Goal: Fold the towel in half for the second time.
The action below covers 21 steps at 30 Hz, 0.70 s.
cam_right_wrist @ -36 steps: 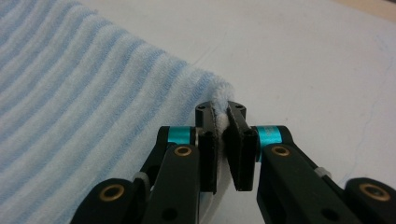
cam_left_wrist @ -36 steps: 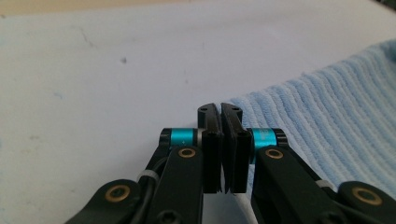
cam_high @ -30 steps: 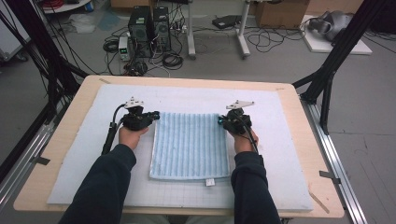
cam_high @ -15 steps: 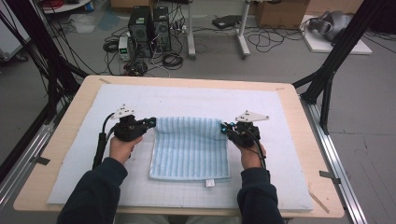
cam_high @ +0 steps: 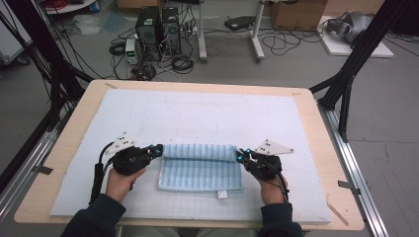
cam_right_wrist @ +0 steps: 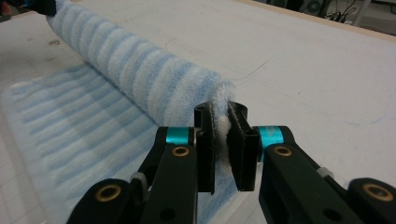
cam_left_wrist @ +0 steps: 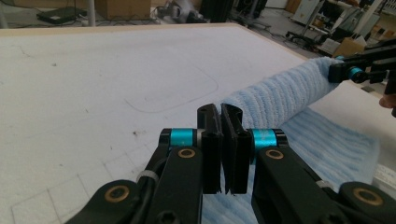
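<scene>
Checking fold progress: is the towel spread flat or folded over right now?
Partly folded: the towel's far edge is lifted and curled toward the person, pinched by left gripper and right gripper; the near part lies flat.

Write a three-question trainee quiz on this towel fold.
1. True or false: the left tongs are shut on a corner of the striped towel.
2. Where is the raised fold? A) far edge B) near edge
3. What small white thing lies at the towel's near edge?

Key:
1. True, and the right tongs pinch the other corner.
2. A
3. A label, on the white mat.
</scene>
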Available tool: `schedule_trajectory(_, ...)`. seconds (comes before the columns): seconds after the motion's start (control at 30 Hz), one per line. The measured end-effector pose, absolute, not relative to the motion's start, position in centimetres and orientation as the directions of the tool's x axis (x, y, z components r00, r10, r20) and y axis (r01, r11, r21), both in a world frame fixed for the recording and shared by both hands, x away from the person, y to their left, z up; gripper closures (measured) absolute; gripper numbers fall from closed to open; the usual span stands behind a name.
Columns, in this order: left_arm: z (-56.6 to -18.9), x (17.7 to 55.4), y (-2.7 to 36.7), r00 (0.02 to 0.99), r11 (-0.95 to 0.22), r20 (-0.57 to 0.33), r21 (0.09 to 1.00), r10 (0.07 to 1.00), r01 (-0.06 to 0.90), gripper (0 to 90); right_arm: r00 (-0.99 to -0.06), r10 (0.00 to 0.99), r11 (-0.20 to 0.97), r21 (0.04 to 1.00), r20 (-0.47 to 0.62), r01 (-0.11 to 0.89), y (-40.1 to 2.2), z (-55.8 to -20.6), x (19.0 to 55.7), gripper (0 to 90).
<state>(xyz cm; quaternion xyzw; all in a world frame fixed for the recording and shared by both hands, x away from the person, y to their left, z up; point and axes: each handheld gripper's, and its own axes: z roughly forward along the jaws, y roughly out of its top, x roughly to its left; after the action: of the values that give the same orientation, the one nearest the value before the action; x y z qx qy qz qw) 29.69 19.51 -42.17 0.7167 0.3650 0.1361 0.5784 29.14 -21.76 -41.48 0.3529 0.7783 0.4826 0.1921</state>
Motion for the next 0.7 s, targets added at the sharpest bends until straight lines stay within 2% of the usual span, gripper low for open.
schedule_trajectory(0.53,-43.6,27.1,19.8,0.727,-0.120,-0.216,0.917,0.652,0.380,86.1,-0.704,0.710,0.359,0.868,-0.015,0.343,-21.7,-42.1,26.0,81.1)
schedule_trajectory(0.7,-44.2,26.4,20.0,0.730,-0.142,-0.217,0.907,0.648,0.396,85.9,-0.704,0.710,0.366,0.856,-0.003,0.366,-21.9,-43.1,25.3,80.3)
